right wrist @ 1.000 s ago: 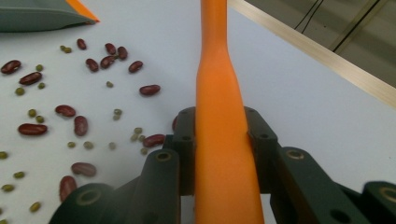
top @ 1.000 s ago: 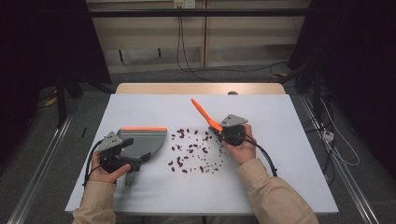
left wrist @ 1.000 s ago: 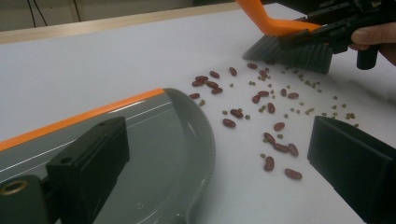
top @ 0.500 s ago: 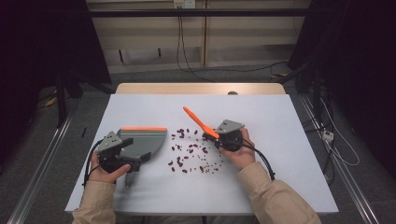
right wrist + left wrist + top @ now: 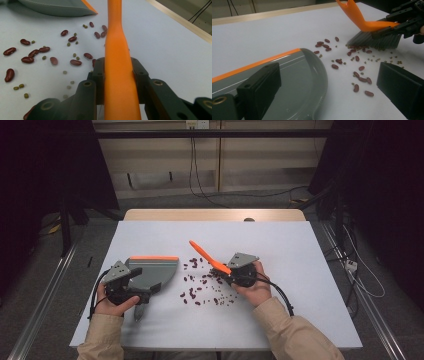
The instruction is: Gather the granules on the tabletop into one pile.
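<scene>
High view: right gripper (image 5: 231,271) clamps the orange brush (image 5: 210,258) at the beans (image 5: 205,287), ready to sweep toward the dustpan (image 5: 152,271); left gripper (image 5: 131,282) steadies the pan flat.
Left gripper view: grip state unclear; pan mouth faces the beans.
Right gripper view: jaws clenched on the brush handle.

Brush (image 5: 209,257) now further left, into beans (image 5: 202,287)

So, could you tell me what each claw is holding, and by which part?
The right claw grips the orange brush by its handle; the left claw holds the grey dustpan at its handle end.
</scene>
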The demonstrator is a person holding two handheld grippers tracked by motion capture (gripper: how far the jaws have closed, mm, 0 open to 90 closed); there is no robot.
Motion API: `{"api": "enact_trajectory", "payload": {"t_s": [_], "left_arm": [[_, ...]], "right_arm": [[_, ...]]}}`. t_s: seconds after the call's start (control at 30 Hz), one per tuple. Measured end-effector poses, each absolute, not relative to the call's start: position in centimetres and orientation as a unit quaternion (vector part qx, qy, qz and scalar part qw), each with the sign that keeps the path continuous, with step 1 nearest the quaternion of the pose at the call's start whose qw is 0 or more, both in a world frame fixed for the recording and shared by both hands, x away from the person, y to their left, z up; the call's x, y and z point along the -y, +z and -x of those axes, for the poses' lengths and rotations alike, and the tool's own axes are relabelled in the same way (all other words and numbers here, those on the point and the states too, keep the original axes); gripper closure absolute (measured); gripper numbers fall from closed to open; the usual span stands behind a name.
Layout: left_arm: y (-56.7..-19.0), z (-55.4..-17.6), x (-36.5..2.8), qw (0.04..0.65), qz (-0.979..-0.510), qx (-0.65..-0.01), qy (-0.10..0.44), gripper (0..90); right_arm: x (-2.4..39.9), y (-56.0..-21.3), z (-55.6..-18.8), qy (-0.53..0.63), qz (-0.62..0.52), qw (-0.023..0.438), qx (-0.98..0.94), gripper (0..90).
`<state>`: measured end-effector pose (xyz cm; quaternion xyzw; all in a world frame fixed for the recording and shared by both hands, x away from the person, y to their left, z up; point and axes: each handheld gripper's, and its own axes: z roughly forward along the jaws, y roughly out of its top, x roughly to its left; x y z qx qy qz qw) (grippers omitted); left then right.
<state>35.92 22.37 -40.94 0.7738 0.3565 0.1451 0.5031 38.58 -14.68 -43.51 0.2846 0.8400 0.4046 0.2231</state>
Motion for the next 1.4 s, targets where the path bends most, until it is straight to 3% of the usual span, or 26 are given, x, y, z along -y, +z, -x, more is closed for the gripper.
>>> {"api": "enact_trajectory", "payload": {"t_s": [0.6,0.83,1.4], "left_arm": [[-40.8,-35.9,-22.1,0.504,-0.775,-0.354,0.144,5.5],[-41.0,-35.8,-22.2,0.501,-0.777,-0.355,0.139,5.4],[-40.8,-35.8,-22.6,0.511,-0.768,-0.361,0.133,5.4]], "right_arm": [[15.0,-42.7,-38.2,0.433,-0.279,0.221,-0.828,71.1],[15.9,-41.4,-40.7,0.453,-0.287,0.227,-0.813,71.1],[14.3,-43.7,-48.8,0.449,-0.277,0.229,-0.818,71.1]]}}
